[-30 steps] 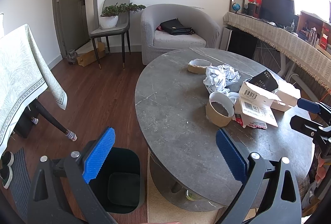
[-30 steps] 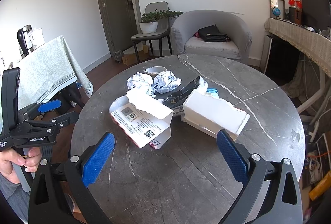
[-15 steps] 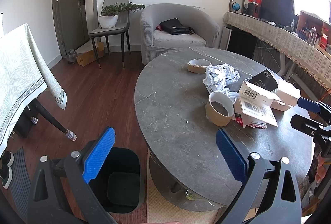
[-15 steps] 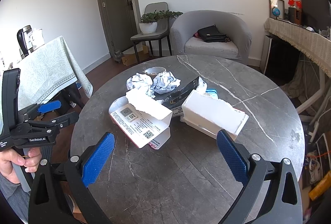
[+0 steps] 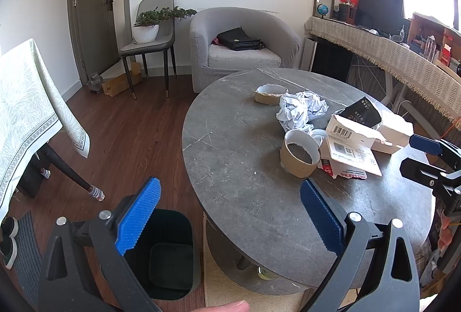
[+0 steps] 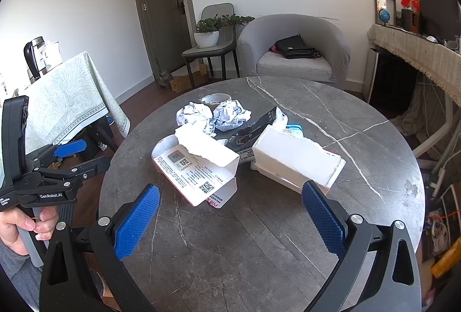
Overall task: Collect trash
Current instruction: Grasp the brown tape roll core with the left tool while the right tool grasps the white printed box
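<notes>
Trash lies on a round grey table: a cardboard tape roll, a second roll, crumpled paper, a torn white box, a white box and a black packet. A dark bin stands on the floor under my left gripper. My left gripper is open and empty at the table's near edge. My right gripper is open and empty over the table, short of the boxes.
A grey armchair with a black bag, a chair with a potted plant, a cloth-covered table at left and a long draped shelf at right surround the table. A cat sits by the door.
Both grippers have barely moved. The right view has drifted very slightly toward the boxes. Nothing was picked up or released.
</notes>
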Demonstrator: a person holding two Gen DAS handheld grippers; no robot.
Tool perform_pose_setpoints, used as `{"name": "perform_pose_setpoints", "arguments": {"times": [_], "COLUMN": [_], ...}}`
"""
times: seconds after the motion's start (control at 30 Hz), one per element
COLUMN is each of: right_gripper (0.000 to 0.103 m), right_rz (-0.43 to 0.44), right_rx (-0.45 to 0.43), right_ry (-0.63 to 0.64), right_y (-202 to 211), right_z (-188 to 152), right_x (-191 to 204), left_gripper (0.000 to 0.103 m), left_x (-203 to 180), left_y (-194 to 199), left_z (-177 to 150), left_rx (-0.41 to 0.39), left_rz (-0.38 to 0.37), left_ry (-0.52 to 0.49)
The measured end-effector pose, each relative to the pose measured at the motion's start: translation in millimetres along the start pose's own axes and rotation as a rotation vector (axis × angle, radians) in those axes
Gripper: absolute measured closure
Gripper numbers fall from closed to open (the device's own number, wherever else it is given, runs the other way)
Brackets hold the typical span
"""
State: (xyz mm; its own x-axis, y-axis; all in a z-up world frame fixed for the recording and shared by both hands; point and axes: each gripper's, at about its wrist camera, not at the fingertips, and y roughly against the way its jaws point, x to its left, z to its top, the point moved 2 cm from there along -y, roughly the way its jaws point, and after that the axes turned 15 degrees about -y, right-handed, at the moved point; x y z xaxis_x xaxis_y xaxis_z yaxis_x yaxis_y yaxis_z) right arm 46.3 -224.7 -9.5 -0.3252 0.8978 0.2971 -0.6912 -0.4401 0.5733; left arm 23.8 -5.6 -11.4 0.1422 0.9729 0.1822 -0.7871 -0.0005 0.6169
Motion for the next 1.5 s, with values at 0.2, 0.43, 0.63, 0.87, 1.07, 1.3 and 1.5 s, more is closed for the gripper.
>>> {"name": "perform_pose_setpoints", "arguments": {"times": [0.2, 0.43, 0.63, 0.87, 1.07, 1.3, 1.5], "right_gripper": [0.009, 0.019, 0.022, 0.027, 0.035, 0.042, 0.048], "right_rz": [0.025, 0.066, 0.07, 0.081, 0.09, 0.095, 0.107], "right_rx": [0.004, 0.005, 0.023, 0.026, 0.048, 0.073, 0.089], "right_ry": [0.001, -0.021, -0.02, -0.021, -0.008, 0.002, 0.006], "right_y": [1, 1, -5, -3, -5, -12, -17], "right_z": [-1, 3, 3, 4, 2, 3, 6], "right_x": [2, 6, 5, 4, 4, 0, -4], "left_gripper": [0.004, 0.008, 0.027, 0.041, 0.044, 0.046, 0.043], "left_x": [0, -12, -26, -38, -40, -39, -40], "left_y": [-1, -4, -16, -32, -40, -50, -57], "left_z": [5, 10, 14, 11, 13, 19, 26], "left_rx": [-0.019, -0.05, -0.025, 0.03, 0.041, 0.05, 0.052], "left_rz": [-0.036, -0.069, -0.128, -0.182, -0.18, -0.183, -0.202], "left_ry": [-0.005, -0.05, -0.1, -0.142, -0.148, -0.145, -0.139]}}
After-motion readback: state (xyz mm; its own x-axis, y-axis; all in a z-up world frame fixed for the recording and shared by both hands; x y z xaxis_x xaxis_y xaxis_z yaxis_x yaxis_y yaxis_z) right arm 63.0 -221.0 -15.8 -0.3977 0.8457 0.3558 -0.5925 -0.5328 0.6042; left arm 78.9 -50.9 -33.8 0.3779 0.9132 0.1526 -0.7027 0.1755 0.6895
